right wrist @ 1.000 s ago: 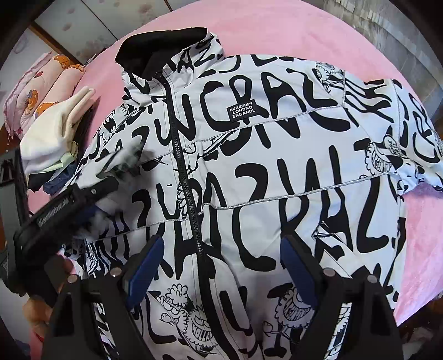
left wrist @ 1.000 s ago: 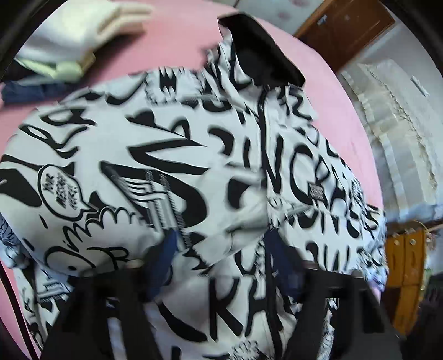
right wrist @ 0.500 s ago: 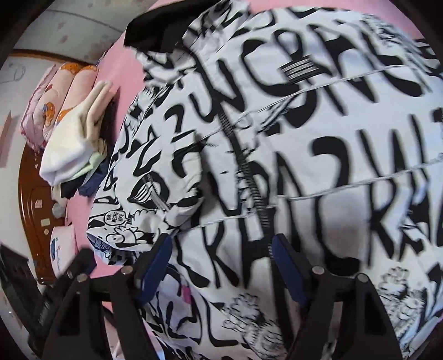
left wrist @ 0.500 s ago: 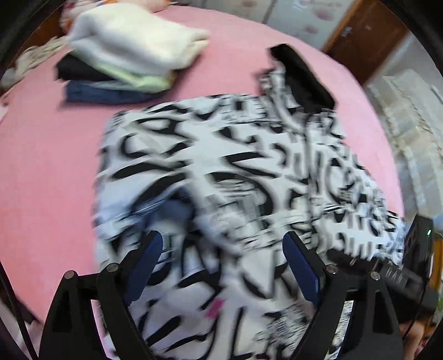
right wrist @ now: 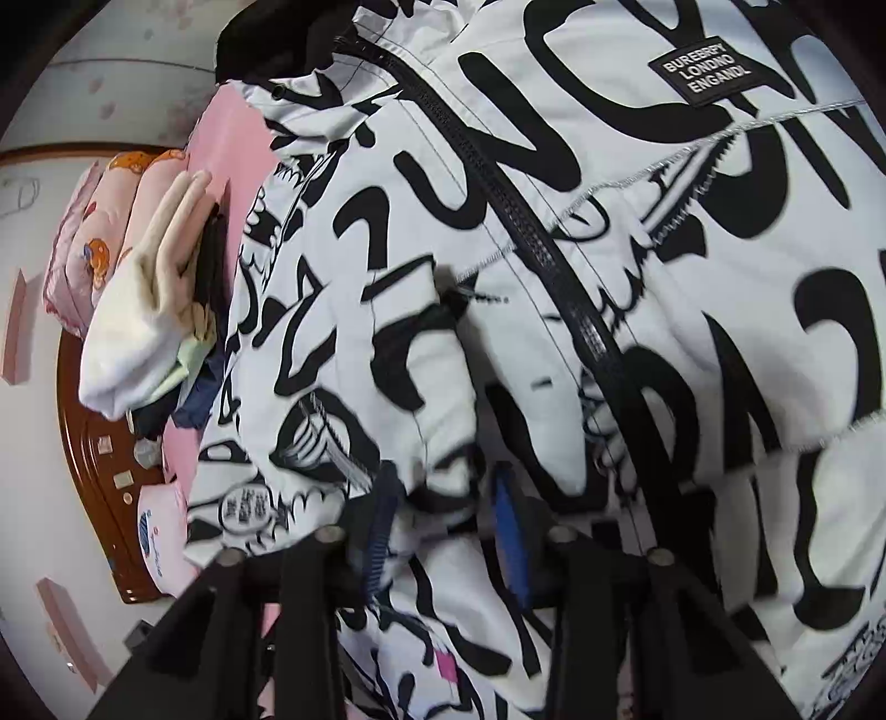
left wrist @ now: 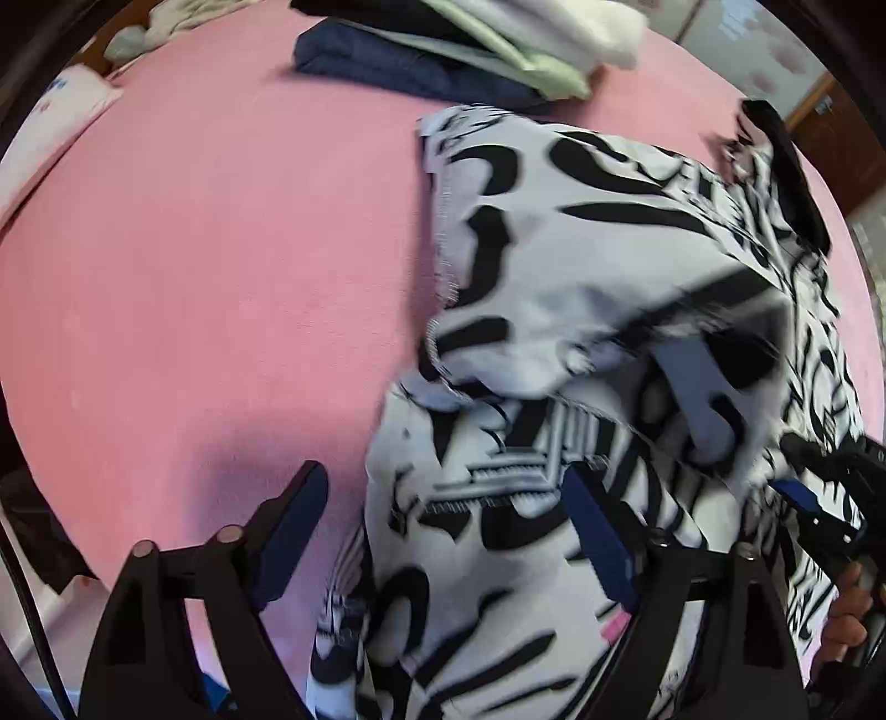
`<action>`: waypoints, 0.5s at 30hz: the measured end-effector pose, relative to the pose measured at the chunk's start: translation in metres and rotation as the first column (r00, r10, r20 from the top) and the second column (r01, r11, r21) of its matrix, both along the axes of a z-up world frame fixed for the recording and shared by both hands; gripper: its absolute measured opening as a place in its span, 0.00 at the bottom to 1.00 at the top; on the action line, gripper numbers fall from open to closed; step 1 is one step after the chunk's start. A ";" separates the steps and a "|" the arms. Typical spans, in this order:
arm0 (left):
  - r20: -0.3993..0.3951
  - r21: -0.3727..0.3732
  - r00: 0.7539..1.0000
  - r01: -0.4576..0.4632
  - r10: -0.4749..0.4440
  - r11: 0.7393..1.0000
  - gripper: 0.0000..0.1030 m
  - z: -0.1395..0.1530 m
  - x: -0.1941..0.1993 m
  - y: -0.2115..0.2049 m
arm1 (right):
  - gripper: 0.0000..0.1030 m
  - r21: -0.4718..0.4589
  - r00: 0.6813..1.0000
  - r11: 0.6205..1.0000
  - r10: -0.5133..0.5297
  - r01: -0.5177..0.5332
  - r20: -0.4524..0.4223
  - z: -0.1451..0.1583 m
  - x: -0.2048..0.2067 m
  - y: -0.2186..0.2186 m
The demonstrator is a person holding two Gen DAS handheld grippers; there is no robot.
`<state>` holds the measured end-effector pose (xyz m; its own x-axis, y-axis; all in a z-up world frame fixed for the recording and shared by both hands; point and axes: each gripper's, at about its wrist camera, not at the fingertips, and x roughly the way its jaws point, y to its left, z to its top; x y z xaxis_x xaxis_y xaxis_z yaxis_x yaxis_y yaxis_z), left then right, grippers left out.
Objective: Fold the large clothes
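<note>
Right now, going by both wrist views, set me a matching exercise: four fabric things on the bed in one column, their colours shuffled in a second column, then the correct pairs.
Things:
1. jacket collar
2. bed sheet
3. top garment of the folded pile
4. bottom garment of the folded pile

Colours:
a. pink
b. dark blue
c. black
d. cream white

Pairs: 1-c, 2-a, 3-d, 4-b

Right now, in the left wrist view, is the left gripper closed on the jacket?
No. The left gripper stands open, its fingers either side of the jacket edge without pressing it.
</note>
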<state>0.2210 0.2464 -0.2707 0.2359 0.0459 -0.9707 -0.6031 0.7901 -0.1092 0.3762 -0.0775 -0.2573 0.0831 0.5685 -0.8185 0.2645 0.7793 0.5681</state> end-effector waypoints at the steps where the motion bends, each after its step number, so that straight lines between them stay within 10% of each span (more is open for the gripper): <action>1: 0.002 0.000 1.000 -0.010 0.010 1.000 0.74 -0.004 0.001 0.004 | 0.20 -0.010 1.000 1.000 -0.002 0.002 -0.001 -0.001 0.003 0.000; 7: -0.009 0.019 0.998 -0.061 0.061 0.998 0.37 -0.017 0.006 0.020 | 0.10 -0.035 0.995 0.999 0.033 -0.030 0.098 0.017 0.020 -0.004; 15: -0.002 -0.031 0.993 -0.117 0.117 0.993 0.18 -0.023 -0.003 0.033 | 0.08 -0.171 0.940 0.985 0.065 -0.008 0.334 0.075 0.035 -0.029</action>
